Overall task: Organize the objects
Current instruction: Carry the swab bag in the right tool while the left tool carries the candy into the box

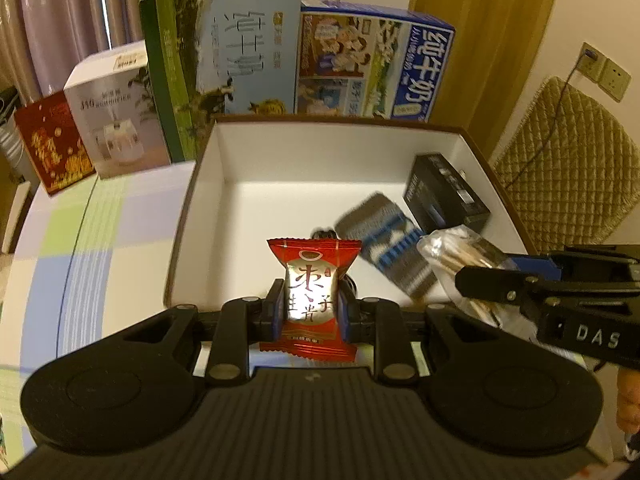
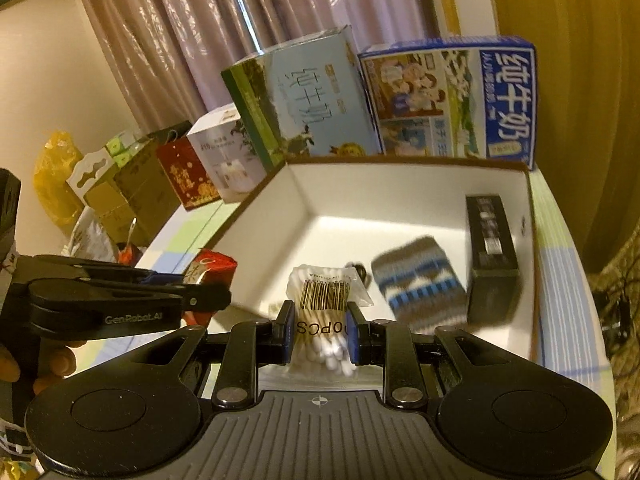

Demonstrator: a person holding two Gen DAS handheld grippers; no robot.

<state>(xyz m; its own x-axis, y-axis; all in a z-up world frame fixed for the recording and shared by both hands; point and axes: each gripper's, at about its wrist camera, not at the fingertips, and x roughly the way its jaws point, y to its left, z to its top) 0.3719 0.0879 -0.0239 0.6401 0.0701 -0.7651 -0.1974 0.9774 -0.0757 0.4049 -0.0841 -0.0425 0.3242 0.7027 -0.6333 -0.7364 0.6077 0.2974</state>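
Observation:
My left gripper [image 1: 310,304] is shut on a red snack packet [image 1: 312,292], held upright over the near edge of a white open box [image 1: 280,160]. My right gripper [image 2: 322,326] is shut on a clear bag of cotton swabs [image 2: 324,300], also at the box's near edge. In the left wrist view the swab bag [image 1: 460,252] and the right gripper come in from the right. The red packet [image 2: 210,266] shows at the left of the right wrist view. Inside the box lie a striped blue-and-brown knit pouch [image 2: 420,284] and a black carton [image 2: 492,252].
Behind the box stand two milk cartons [image 1: 224,64] [image 1: 376,68], a white humidifier box [image 1: 116,112] and a red box [image 1: 52,144]. The table wears a pastel checked cloth [image 1: 80,240]. A quilted chair back [image 1: 572,160] stands at the right, curtains behind.

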